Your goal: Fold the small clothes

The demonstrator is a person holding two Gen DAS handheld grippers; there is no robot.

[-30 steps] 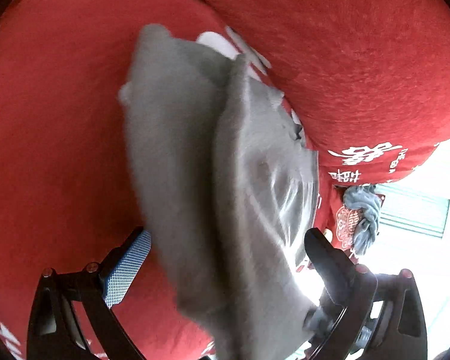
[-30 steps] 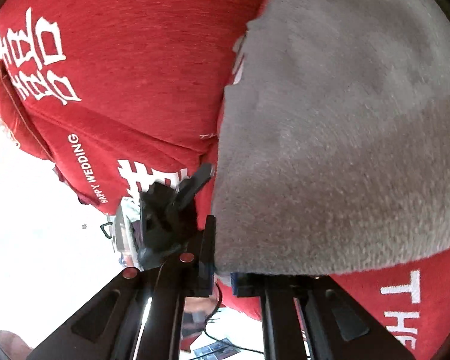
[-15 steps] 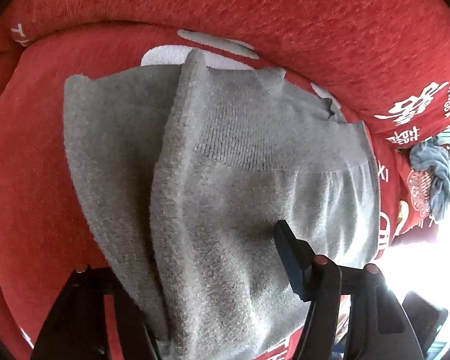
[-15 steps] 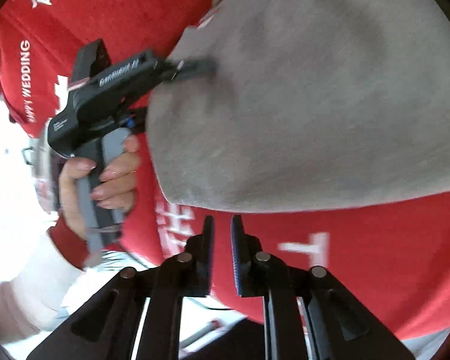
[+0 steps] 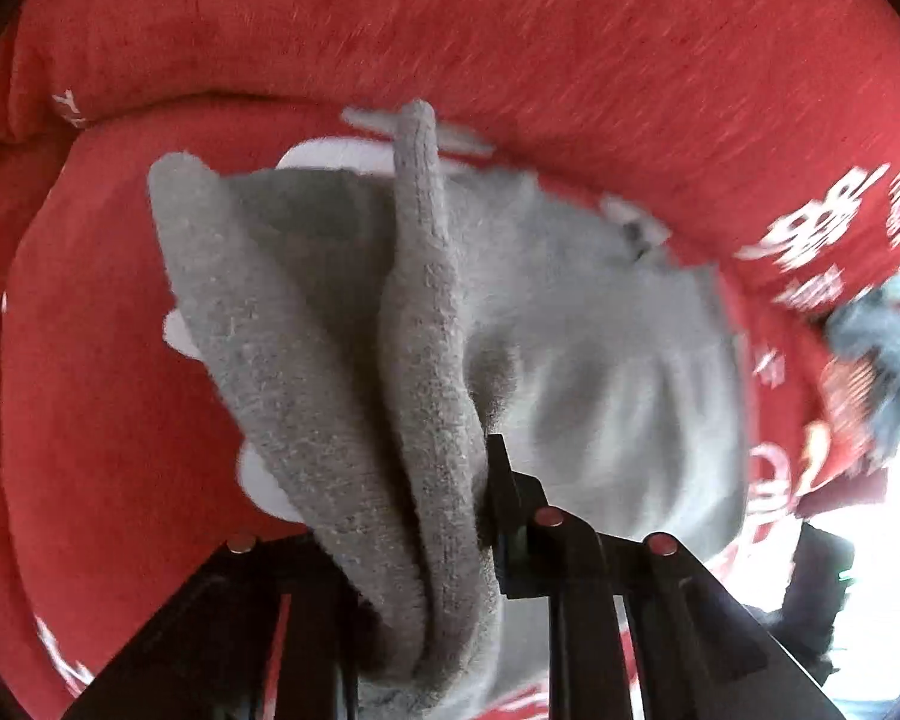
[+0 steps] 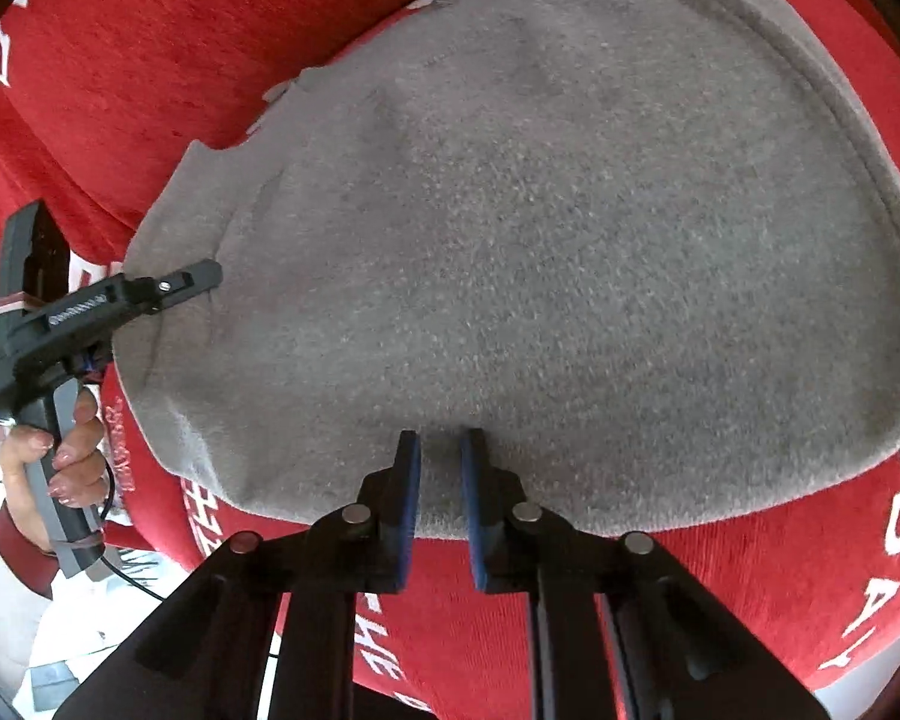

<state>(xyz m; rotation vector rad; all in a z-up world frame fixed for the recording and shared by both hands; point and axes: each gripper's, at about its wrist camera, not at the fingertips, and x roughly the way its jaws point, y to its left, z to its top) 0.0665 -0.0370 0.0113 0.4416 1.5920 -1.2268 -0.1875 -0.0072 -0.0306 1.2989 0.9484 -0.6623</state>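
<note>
A small grey fleece garment point(image 6: 540, 252) lies spread on a red printed blanket point(image 6: 150, 60). My left gripper point(image 5: 432, 510) is shut on a bunched fold of the grey garment point(image 5: 426, 360) at its edge; it also shows in the right wrist view point(image 6: 204, 276), pinching the garment's left edge. My right gripper point(image 6: 440, 450) hovers at the garment's near edge, jaws a narrow gap apart with nothing between them.
A thick red cushion or blanket roll point(image 5: 510, 48) rises behind the garment. A crumpled grey-blue cloth point(image 5: 870, 348) lies at the right. A person's hand point(image 6: 60, 450) holds the left gripper's handle. Bright white floor lies beyond the blanket's edge.
The left gripper closed on the grey garment's fold. The right gripper let go of the garment's edge, drew back, then moved forward to the near edge, jaws slightly parted.
</note>
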